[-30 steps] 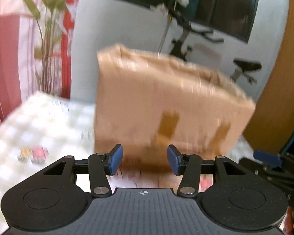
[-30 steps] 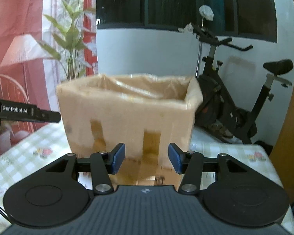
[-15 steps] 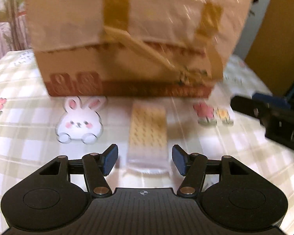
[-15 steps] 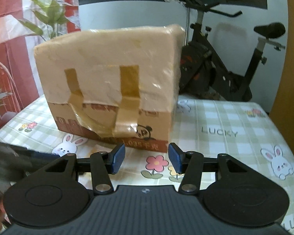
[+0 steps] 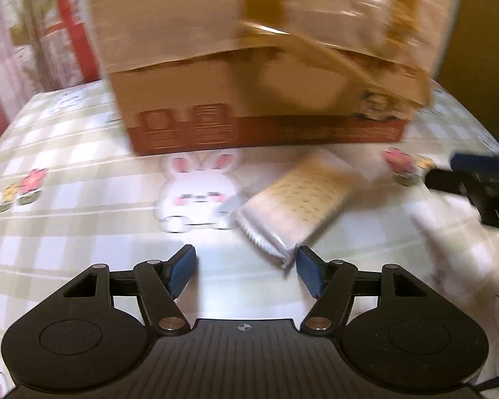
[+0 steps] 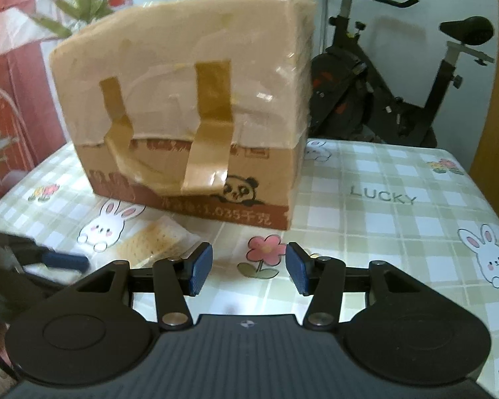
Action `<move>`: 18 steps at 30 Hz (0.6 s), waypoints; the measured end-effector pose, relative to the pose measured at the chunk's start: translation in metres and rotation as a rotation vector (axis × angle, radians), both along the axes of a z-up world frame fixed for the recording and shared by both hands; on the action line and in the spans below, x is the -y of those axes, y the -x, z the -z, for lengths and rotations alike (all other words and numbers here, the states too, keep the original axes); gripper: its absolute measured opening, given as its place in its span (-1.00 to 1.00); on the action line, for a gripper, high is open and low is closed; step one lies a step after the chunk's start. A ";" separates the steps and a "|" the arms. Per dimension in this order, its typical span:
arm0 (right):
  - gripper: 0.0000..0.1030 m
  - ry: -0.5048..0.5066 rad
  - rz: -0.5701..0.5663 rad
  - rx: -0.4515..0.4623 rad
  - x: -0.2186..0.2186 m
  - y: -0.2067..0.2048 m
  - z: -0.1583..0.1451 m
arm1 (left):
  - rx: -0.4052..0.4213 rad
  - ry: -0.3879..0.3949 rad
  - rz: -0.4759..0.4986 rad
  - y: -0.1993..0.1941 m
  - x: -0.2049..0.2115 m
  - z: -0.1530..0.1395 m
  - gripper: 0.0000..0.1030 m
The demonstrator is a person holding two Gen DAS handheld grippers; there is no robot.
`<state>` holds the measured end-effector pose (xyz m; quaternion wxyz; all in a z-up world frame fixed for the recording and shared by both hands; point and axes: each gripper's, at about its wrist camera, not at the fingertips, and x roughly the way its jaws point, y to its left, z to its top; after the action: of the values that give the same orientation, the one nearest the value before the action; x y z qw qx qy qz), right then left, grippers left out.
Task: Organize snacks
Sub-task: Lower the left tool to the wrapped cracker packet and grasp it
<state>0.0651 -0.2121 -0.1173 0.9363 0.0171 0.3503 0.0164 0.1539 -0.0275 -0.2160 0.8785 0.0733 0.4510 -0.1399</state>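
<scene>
My left claw [image 5: 246,271] is opening, empty, its right tip just at the cracker packet [image 5: 299,201] lying on the counter [image 5: 83,232]. My right claw [image 6: 249,269] hangs part open, empty. Behind stands the taped cardboard box [image 6: 189,116].

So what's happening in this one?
A person holds tongs in each hand over a checked tablecloth. The left tongs are opening just short of a wrapped cracker packet, which lies in front of a taped cardboard box; nothing is gripped yet. The right tongs hover open and empty over a flower print nearby.
</scene>
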 end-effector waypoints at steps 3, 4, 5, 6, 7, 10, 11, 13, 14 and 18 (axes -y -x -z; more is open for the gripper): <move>0.02 0.018 -0.050 -0.028 -0.008 -0.005 0.007 | -0.013 0.047 -0.074 -0.012 -0.023 -0.002 0.34; 0.02 0.027 -0.070 -0.036 -0.012 -0.007 0.009 | -0.023 0.090 -0.080 -0.015 -0.029 -0.003 0.34; 0.02 0.041 -0.093 -0.043 -0.016 -0.009 0.012 | -0.033 0.143 -0.074 -0.017 -0.035 -0.006 0.34; 0.02 0.055 -0.114 -0.048 -0.021 -0.011 0.014 | -0.040 0.194 -0.065 -0.019 -0.040 -0.009 0.34; 0.02 0.070 -0.138 -0.054 -0.026 -0.013 0.016 | -0.043 0.230 -0.057 -0.020 -0.044 -0.011 0.34; 0.02 0.101 -0.218 -0.062 -0.040 -0.015 0.021 | -0.038 0.274 -0.051 -0.025 -0.044 -0.013 0.34; 0.02 0.110 -0.242 -0.062 -0.045 -0.015 0.022 | -0.038 0.274 -0.060 -0.027 -0.044 -0.012 0.33; 0.02 0.127 -0.279 -0.063 -0.053 -0.019 0.025 | -0.049 0.286 -0.075 -0.030 -0.041 -0.010 0.31; 0.02 0.133 -0.291 -0.063 -0.058 -0.022 0.027 | -0.058 0.298 -0.081 -0.033 -0.041 -0.008 0.30; 0.01 0.129 -0.329 -0.067 -0.067 -0.036 0.034 | -0.065 0.330 -0.084 -0.040 -0.035 -0.001 0.21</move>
<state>0.1007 -0.1451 -0.1512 0.9079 -0.1000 0.3799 0.1465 0.1935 0.0072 -0.2146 0.8686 -0.0953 0.4528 -0.1774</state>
